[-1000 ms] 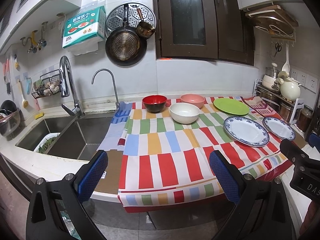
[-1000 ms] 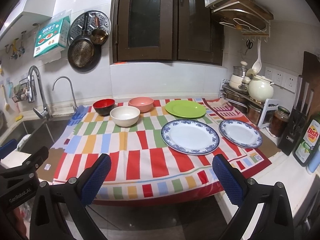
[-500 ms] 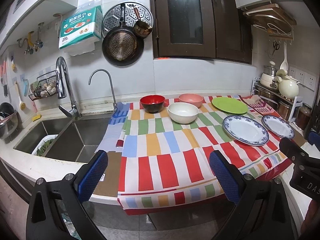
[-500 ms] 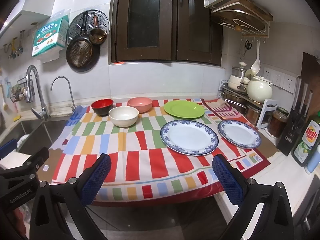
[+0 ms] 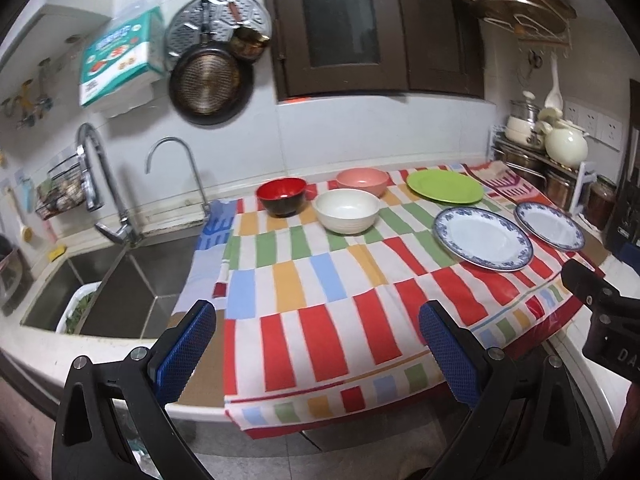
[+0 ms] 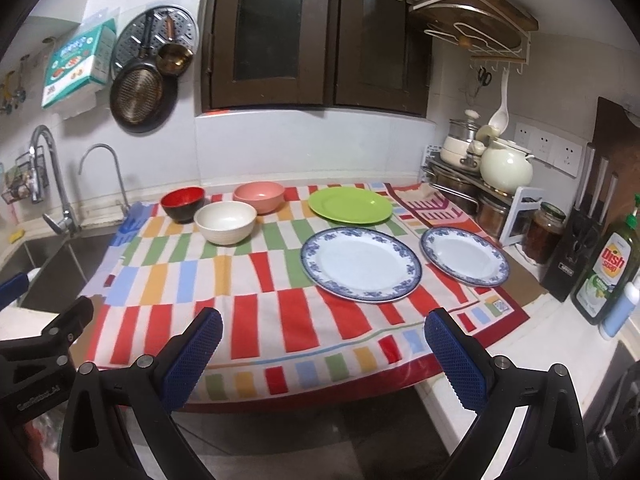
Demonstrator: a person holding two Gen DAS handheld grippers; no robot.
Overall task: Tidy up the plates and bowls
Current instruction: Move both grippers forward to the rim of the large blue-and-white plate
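Note:
On a striped cloth [image 6: 280,312] stand a red-and-black bowl [image 6: 183,203], a white bowl [image 6: 225,222] and a pink bowl [image 6: 259,197]. A green plate [image 6: 350,205] lies behind a large blue-rimmed plate [image 6: 361,264]; a smaller blue-rimmed plate [image 6: 464,256] lies to its right. The left wrist view shows the same red bowl [image 5: 281,196], white bowl [image 5: 346,210], pink bowl [image 5: 362,181], green plate [image 5: 445,186], large plate [image 5: 482,237] and small plate [image 5: 549,225]. My left gripper [image 5: 316,350] and right gripper [image 6: 324,354] hang open before the counter's front edge, holding nothing.
A double sink [image 5: 116,280] with taps [image 5: 100,184] lies left of the cloth. A rack with pots and a cream kettle [image 6: 506,166], a jar [image 6: 546,232], a knife block [image 6: 580,248] and a dish soap bottle [image 6: 606,276] crowd the right side. Pans [image 6: 138,96] hang on the wall.
Both grippers have come nearer to the counter and tilted slightly, so the dishes look larger. Nothing on the cloth has moved and both grippers stay open.

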